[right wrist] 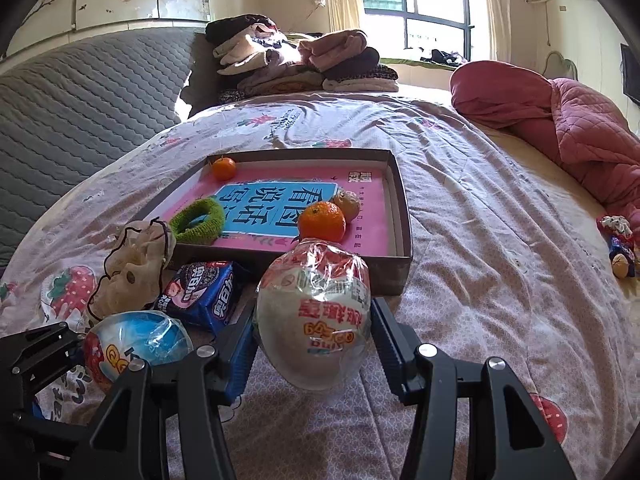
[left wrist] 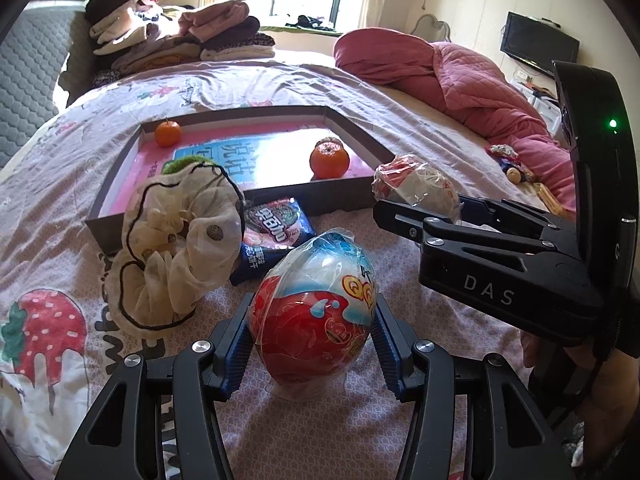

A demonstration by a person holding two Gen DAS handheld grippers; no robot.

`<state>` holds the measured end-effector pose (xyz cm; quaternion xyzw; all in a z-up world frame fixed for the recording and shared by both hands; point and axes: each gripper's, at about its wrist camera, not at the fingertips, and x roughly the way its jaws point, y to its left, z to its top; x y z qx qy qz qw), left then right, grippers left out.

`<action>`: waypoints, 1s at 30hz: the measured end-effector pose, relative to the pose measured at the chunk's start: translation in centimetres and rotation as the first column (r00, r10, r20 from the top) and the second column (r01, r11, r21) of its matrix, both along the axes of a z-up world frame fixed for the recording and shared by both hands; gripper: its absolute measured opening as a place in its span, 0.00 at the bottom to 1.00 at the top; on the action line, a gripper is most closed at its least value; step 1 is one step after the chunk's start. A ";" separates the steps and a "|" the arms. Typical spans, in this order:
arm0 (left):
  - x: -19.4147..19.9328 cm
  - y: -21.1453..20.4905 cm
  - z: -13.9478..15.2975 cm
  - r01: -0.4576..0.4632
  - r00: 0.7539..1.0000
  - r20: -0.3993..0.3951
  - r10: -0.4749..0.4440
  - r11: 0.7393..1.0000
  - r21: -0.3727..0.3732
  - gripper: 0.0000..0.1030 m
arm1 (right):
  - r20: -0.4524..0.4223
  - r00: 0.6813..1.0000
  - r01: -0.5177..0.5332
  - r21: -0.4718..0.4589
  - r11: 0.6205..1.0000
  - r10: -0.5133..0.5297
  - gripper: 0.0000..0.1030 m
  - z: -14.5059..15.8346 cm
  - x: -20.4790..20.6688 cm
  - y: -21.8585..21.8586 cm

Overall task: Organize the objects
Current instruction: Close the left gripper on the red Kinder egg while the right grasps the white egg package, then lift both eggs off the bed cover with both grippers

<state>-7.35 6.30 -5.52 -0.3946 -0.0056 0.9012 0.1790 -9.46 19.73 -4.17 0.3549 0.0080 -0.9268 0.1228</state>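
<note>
**On the strawberry-print bedspread, an egg in each gripper**

Bedspread point(left wrist: 60, 208) below, both grippers angle downward. Left gripper point(left wrist: 314, 344) clamps the red-and-blue toy egg point(left wrist: 316, 312); right gripper point(right wrist: 314, 344) clamps the white toy egg point(right wrist: 314, 316), just before the shallow box point(right wrist: 400, 264).

Oranges point(right wrist: 322, 218): three, in tray
Wrapped toy eggs point(left wrist: 316, 312): two
Scrunchies point(right wrist: 197, 220): two
Cookie packs point(right wrist: 206, 294): one
</note>
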 end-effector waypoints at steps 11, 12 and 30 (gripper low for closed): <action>0.8 -1.0 2.5 -0.024 0.998 -0.049 0.024 1.000 0.007 0.54 | -0.036 0.999 -0.005 -0.012 1.000 0.004 0.53 2.4 1.7 -0.1; 0.9 -1.1 2.8 -0.027 0.998 -0.057 0.027 1.000 0.006 0.54 | -0.040 0.999 -0.007 -0.012 1.000 0.006 0.53 2.7 1.9 -0.1; 0.5 -2.9 6.7 -0.076 0.989 -0.126 0.078 0.997 0.026 0.54 | -0.135 0.991 0.013 0.006 1.000 -0.012 0.53 6.7 3.1 -0.2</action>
